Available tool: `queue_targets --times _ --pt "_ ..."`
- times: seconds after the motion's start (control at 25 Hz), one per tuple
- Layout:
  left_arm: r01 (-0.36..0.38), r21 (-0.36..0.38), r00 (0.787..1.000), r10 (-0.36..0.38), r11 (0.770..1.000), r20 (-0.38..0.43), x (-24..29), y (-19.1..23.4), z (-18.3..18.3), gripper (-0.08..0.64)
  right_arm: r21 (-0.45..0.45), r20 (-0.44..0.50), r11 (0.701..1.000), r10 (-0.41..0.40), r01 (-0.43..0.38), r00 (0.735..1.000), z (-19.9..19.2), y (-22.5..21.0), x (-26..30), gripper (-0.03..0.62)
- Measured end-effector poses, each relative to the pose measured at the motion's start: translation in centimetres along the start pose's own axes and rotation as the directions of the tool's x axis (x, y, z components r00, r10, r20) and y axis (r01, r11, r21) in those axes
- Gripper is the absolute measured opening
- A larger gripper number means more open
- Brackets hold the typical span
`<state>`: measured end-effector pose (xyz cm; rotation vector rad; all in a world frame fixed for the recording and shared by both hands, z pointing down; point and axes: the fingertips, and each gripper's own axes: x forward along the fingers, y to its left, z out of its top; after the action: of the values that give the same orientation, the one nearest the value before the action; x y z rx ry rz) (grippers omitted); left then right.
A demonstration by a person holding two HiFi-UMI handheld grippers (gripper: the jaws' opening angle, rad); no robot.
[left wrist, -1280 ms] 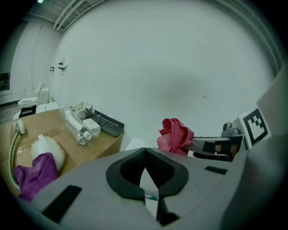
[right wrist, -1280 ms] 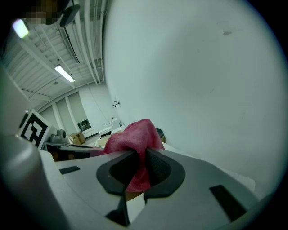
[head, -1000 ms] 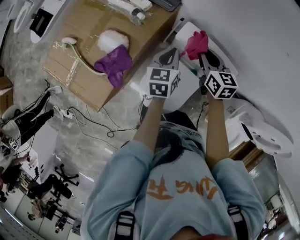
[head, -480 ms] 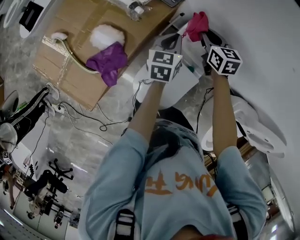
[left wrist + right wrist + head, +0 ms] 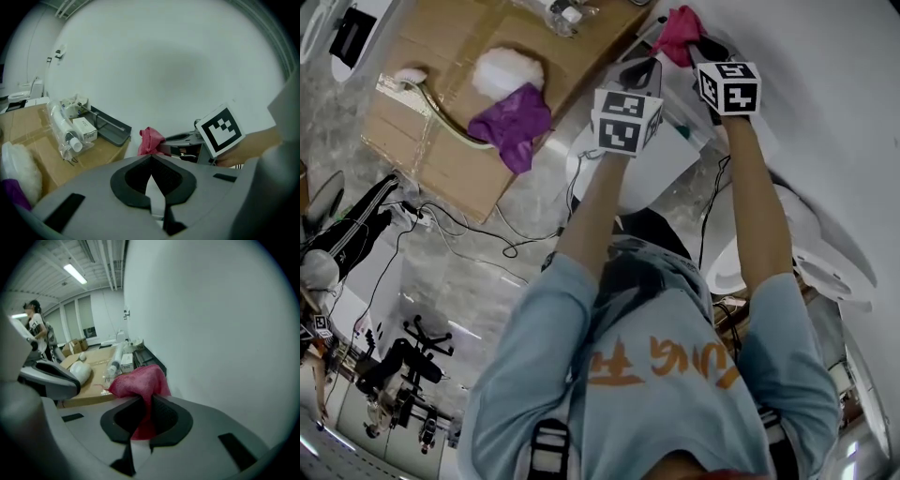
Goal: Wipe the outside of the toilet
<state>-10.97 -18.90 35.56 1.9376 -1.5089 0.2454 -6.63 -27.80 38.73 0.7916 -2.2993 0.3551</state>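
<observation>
Pink cloth clamped tight in right tool, up by white wall; left tool pinched closed, empty. White toilet down right, apart from cloth, on grey marbled floor; cardboard box at left.

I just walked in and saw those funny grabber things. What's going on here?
A person is holding a grabber in each hand. The right gripper has its fingers shut on a pink cloth and holds it up close to the white wall. The left gripper has its fingers together with nothing in them. The white toilet is lower down on the person's right, and the cloth isn't on it right now. A purple cloth lies on a cardboard box nearby.
</observation>
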Motion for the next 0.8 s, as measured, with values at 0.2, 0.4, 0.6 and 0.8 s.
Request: queue_targets --times 0.2,0.4,0.6,0.8 --pt "-0.009 -0.019 1.0 0.009 1.0 -0.012 0.0 0.5 -0.5 0.026 -0.238 -0.079 0.971 0.004 -0.023 0.997 -0.5 0.5 0.3 0.06" --pt "0.005 -0.024 1.0 -0.005 1.0 -0.017 -0.1 -0.4 -0.8 0.026 -0.31 -0.101 0.949 0.017 -0.047 0.995 -1.3 0.4 -0.4 0.057" --pt "0.028 -0.044 1.0 -0.028 0.999 -0.008 -0.4 -1.3 -0.7 0.026 -0.287 -0.114 0.956 0.033 -0.065 0.993 -2.2 0.1 -1.6 0.055" --pt "0.036 -0.049 0.999 -0.035 0.998 0.006 -0.6 -1.9 -0.4 0.026 -0.249 -0.12 0.966 0.038 -0.067 0.992 -3.5 -1.0 -2.8 0.055"
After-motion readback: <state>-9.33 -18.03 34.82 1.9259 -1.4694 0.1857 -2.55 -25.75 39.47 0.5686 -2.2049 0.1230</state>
